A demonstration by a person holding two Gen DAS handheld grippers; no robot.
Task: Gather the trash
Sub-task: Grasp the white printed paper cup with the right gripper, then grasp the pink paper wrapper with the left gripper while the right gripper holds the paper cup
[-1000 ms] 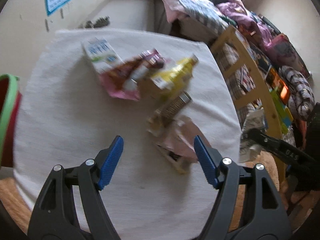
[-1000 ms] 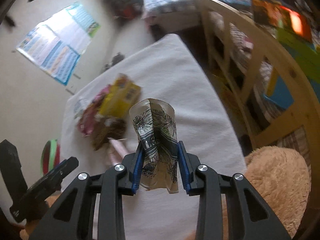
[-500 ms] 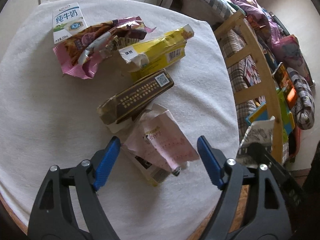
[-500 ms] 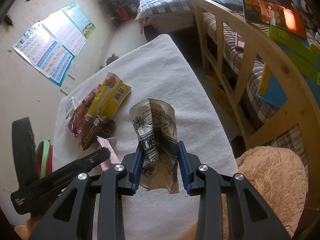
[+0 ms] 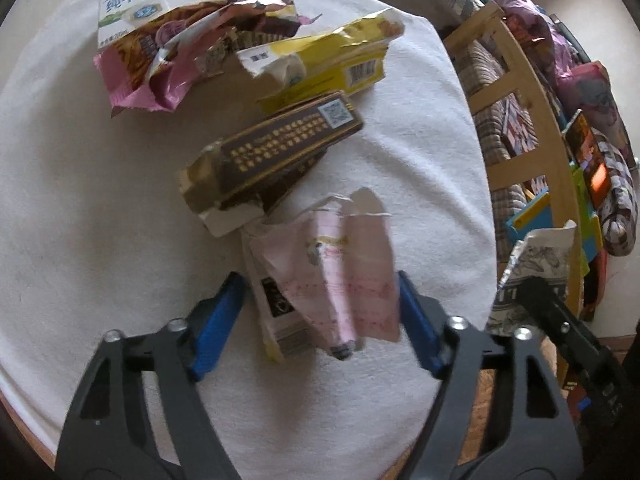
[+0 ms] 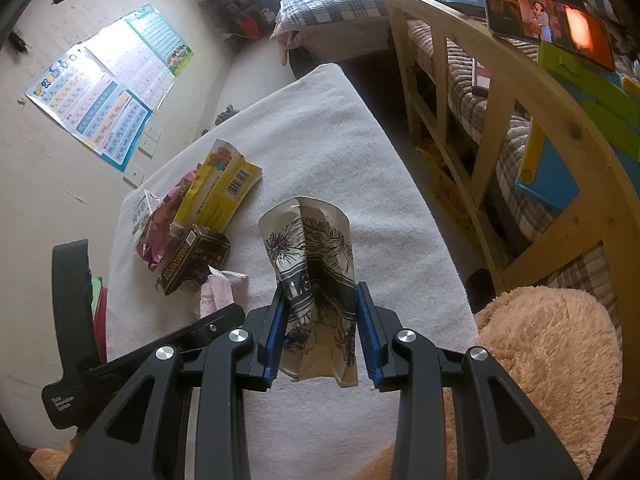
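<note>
I have the left gripper (image 5: pixel 320 316) pointed steeply down over the pink wrapper (image 5: pixel 344 276), which lies near the front of the white cloth (image 5: pixel 100 240) on top of a small flat box (image 5: pixel 276 312), just below the brown carton (image 5: pixel 272 160). Its jaws are closing, with the wrapper and the box edge between the blue pads (image 5: pixel 218 320), but as far as I can see the pads are not yet pressing on either. I judge the wrapper very light, thin and limp: it will crumple and fold rather than resist, and a glossy film like this may slide out of a shallow pinch. I would take it across the bunched middle ridge, where the layers are thickest, not by the torn upper edge. The risk I see is catching the box underneath along with it, or pushing the wrapper flat instead of gathering it. My right gripper (image 6: pixel 320 332) is clamped on a black-and-white pouch (image 6: pixel 316 280), held upright off the cloth; it creases between the pads, so it is soft and empty too. Farther back lie the yellow bag (image 5: pixel 328 64), the pink-and-brown bag (image 5: pixel 168 64) and the milk carton (image 5: pixel 128 4), all light scrap.
</note>
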